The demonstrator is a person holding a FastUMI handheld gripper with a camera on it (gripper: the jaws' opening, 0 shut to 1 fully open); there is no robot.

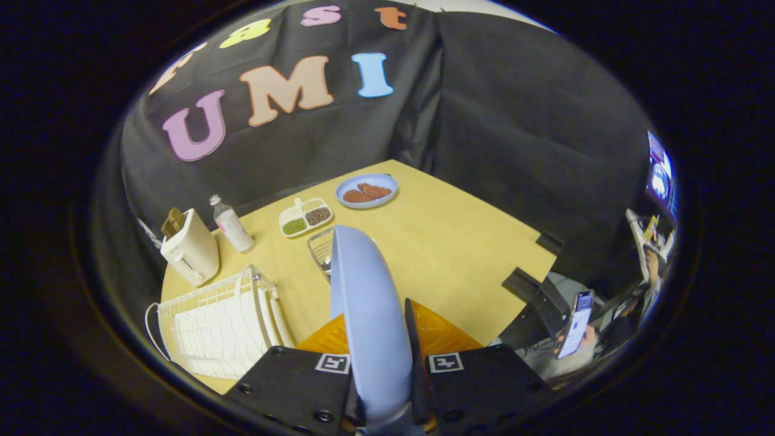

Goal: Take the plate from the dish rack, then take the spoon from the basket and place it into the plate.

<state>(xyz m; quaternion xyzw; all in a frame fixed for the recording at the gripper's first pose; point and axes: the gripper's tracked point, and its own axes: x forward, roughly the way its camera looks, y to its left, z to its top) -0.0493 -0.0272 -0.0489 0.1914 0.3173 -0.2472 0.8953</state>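
My gripper [380, 339] is shut on a pale blue plate [366, 303], which stands on edge between the two fingers, high above the wooden table [448, 248]. The white wire dish rack [218, 324] stands below and to the left of the fingers with nothing in it. Just beyond the plate's top edge sits the small wire basket [319, 249], partly hidden by the plate; I cannot make out the spoon in it.
A white toaster [189, 251] and a clear bottle [232, 224] stand at the table's left. Farther back are a divided tray of grains [306, 217] and a blue plate with brown food [367, 190]. A person holds a phone [576, 324] off the table's right.
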